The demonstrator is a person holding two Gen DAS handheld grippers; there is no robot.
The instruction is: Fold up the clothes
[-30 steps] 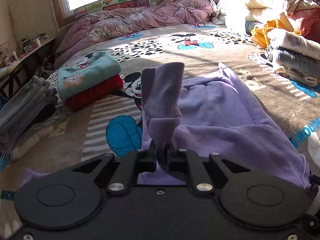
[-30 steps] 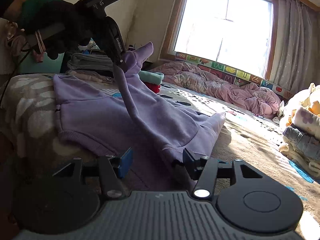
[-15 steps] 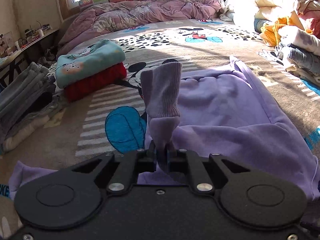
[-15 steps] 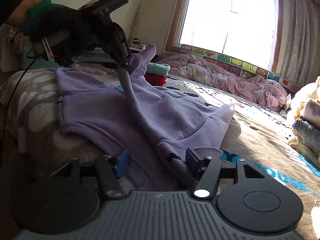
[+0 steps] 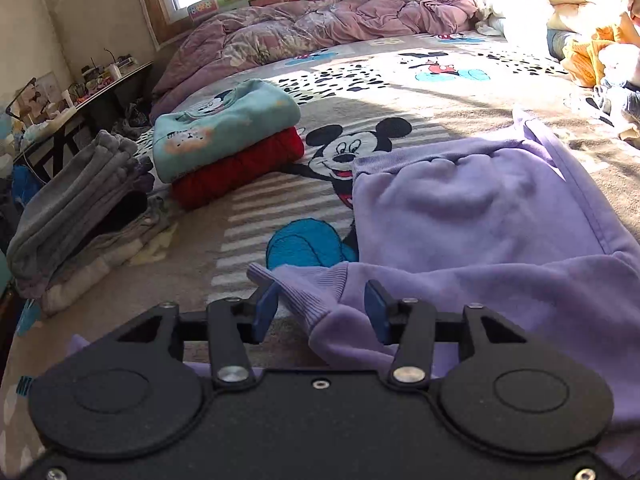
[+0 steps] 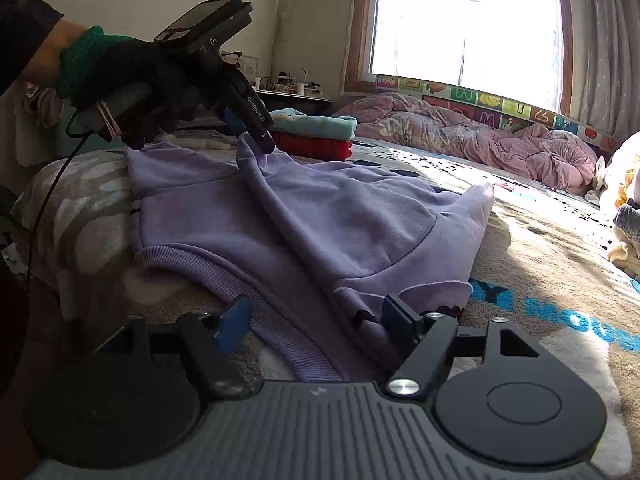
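Your left gripper point(image 6: 250, 130) read "GenRobot.AI" along one finger, a marking only the right wrist view caught. The left wrist view alone showed the Mickey Mouse blanket point(image 5: 352, 152) under the lilac hoodie point(image 5: 472, 216). Your left gripper stood wide, the ribbed cuff point(image 5: 308, 288) lying loose between its fingers. Your right gripper point(image 6: 316, 322) was wide too, straddling the hoodie's hem.

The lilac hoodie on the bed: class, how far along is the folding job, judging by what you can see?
Done: a teal top and a red one lie folded and stacked, beside a grey pile. In hand: the lilac hoodie lies flat with one sleeve folded across it; the left gripper is open around the cuff, and the right gripper is open by the hem. Left: further folds, plus the unfolded heap.
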